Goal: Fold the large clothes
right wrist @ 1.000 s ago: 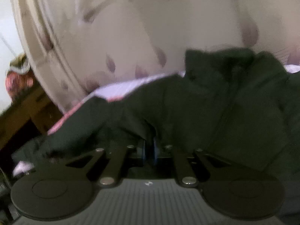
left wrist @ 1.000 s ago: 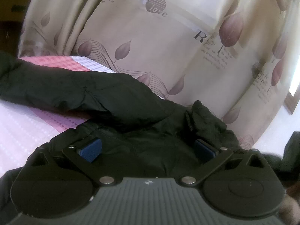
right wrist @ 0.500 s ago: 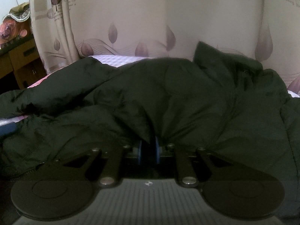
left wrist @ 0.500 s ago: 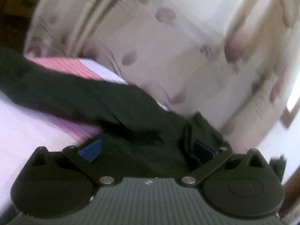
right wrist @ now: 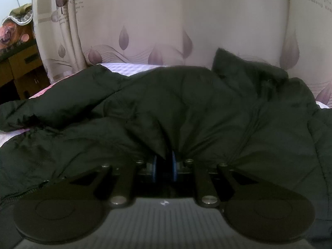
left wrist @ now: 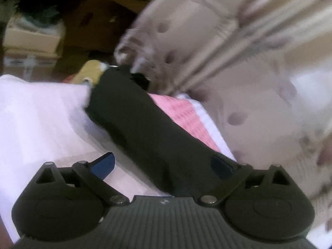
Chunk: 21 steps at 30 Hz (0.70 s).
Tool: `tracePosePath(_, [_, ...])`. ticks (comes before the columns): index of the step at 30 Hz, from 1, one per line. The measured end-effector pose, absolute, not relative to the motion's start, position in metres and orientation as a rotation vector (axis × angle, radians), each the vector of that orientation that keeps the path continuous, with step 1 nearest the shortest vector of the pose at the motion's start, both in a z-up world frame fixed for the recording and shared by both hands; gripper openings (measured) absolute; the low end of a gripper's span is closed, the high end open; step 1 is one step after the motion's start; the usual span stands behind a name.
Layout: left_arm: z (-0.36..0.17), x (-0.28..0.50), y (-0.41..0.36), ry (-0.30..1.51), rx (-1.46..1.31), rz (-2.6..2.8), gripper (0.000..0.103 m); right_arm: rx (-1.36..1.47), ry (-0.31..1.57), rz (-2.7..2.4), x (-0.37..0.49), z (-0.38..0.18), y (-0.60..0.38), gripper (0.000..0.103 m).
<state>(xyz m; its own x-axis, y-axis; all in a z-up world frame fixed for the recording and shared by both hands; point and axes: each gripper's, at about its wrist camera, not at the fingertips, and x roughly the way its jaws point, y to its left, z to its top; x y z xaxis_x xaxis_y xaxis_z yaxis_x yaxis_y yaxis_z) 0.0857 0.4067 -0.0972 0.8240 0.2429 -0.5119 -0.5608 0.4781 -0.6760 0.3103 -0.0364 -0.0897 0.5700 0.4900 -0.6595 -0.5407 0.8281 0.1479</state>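
A large black padded jacket [right wrist: 207, 108] lies spread on a bed, its collar standing up toward the curtain. My right gripper [right wrist: 164, 161] is shut on a pinched fold of the jacket's body, with cloth bunched between the blue pads. In the blurred left wrist view one black sleeve [left wrist: 134, 120] runs away toward its cuff near the bed's far edge. My left gripper [left wrist: 161, 161] straddles this sleeve and its jaws are closing. The left pad [left wrist: 103, 164] stands clear over the sheet, and the right pad [left wrist: 221, 165] is at the sleeve's other side.
The bed has a white sheet [left wrist: 41, 114] with a pink checked patch [left wrist: 182, 112]. A beige leaf-print curtain [right wrist: 166, 20] hangs right behind the bed. Boxes [left wrist: 31, 39] and a wooden cabinet [right wrist: 20, 68] stand beyond the bed's left end.
The left gripper swept from the jacket's collar area out along the sleeve toward the cuff and rolled; its view is now tilted and blurred. The right gripper keeps its grip and has steadied.
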Motion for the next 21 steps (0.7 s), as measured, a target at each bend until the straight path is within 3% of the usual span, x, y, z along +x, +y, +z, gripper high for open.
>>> tracePosePath(3, [-0.1,0.094,0.428,0.371,-0.961,0.482,0.096,-0.081,0.748,0.603,0.31,-0.09,-0.036,0.014])
tracePosePath(6, [-0.1,0.108,0.439,0.383,-0.954,0.481,0.078,-0.089,0.746,0.6,0.309,-0.089,-0.034,0.014])
tracePosePath(9, [-0.109,0.119,0.449,0.441,-0.964,0.463,0.019,-0.1,0.742,0.597,0.309,-0.09,-0.033,0.014])
tracePosePath(10, [-0.112,0.123,0.453,0.452,-0.962,0.448,0.013,-0.105,0.741,0.595,0.308,-0.09,-0.032,0.014])
tracePosePath(16, [-0.092,0.127,0.444,0.38,-0.808,0.458,0.008,-0.112,0.738,0.593,0.308,-0.089,-0.031,0.014])
tracePosePath(21, [-0.027,0.146,0.405,0.286,-0.638,0.418,0.007,-0.086,0.742,0.599,0.31,-0.09,-0.035,0.015])
